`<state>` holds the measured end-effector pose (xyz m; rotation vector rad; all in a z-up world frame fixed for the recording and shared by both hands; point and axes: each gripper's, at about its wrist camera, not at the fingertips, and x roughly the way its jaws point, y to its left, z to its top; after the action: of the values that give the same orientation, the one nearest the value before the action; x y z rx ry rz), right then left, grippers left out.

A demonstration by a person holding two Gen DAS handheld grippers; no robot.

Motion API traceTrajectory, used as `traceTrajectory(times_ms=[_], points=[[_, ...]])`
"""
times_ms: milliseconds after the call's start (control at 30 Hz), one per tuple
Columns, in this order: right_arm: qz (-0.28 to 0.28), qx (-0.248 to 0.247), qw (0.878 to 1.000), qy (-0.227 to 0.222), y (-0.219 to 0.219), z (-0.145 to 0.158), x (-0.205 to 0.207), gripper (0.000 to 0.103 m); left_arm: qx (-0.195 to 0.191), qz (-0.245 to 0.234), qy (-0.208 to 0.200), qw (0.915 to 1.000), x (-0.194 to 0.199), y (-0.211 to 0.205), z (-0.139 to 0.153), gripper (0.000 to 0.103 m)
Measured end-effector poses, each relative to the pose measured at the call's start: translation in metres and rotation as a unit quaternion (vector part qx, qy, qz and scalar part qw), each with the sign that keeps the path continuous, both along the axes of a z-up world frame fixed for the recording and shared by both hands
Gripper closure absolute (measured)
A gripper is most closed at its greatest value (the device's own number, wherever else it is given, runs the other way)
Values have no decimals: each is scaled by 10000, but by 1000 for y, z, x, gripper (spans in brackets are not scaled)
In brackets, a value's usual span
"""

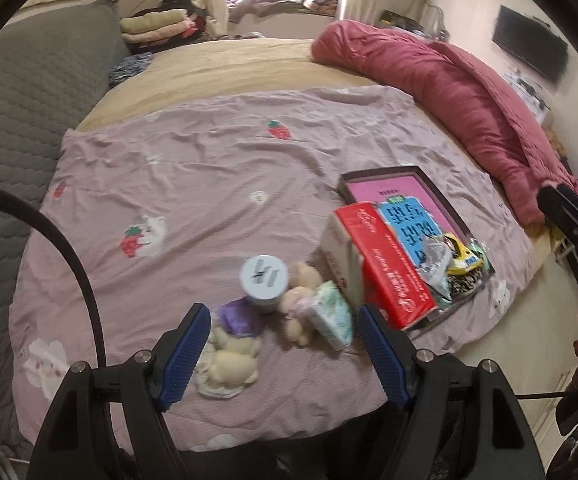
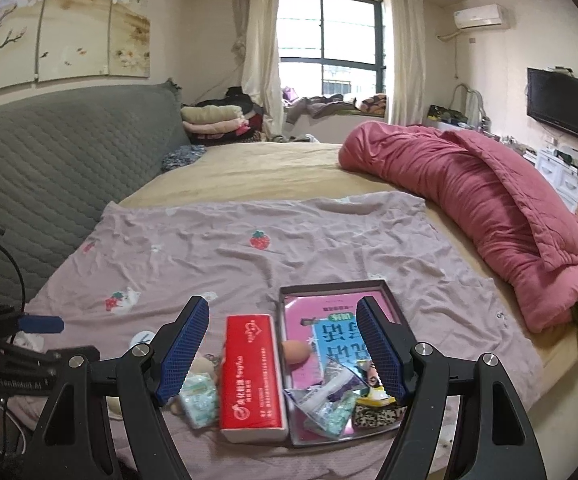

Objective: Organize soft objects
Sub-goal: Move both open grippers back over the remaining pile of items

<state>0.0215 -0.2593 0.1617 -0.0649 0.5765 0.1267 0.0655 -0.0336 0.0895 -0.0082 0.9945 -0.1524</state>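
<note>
My left gripper (image 1: 283, 318) hangs open above a cluster on the lilac sheet (image 1: 209, 168). The cluster holds a cream plush bear (image 1: 231, 362), a purple packet (image 1: 239, 318), a white jar (image 1: 264, 280), a second small plush (image 1: 301, 300) and a mint tissue pack (image 1: 333, 318). Nothing sits between its pads. My right gripper (image 2: 283, 312) is open too, over a red tissue box (image 2: 253, 368) and a dark tray (image 2: 329, 286). The tray holds a blue book (image 2: 337, 340), an orange egg-shaped sponge (image 2: 295, 351), loose packets (image 2: 329, 404) and a leopard pouch (image 2: 377, 414).
A rolled pink quilt (image 2: 489, 208) lies along the bed's right side. The grey quilted headboard (image 2: 49, 152) runs on the left. Folded clothes (image 2: 213, 120) are stacked by the window. A TV (image 2: 559, 102) hangs on the right wall. The bed's near edge drops to the floor.
</note>
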Motion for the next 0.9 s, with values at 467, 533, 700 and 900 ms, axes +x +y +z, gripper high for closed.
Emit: traceTrajectory(times_ms=[467, 533, 700, 900], points=[[624, -95, 9979, 125, 44, -7, -12, 26, -50, 733, 82, 9973, -17, 78, -9, 27], [659, -93, 9977, 122, 47, -8, -13, 26, -41, 774, 119, 9969, -18, 84, -12, 27], [776, -122, 9967, 200, 55, -16, -13, 26, -65, 835, 257, 9962, -22, 93, -24, 27], [923, -304, 9947, 339, 64, -33, -14, 26, -43, 773, 465, 9959, -26, 89, -45, 27]])
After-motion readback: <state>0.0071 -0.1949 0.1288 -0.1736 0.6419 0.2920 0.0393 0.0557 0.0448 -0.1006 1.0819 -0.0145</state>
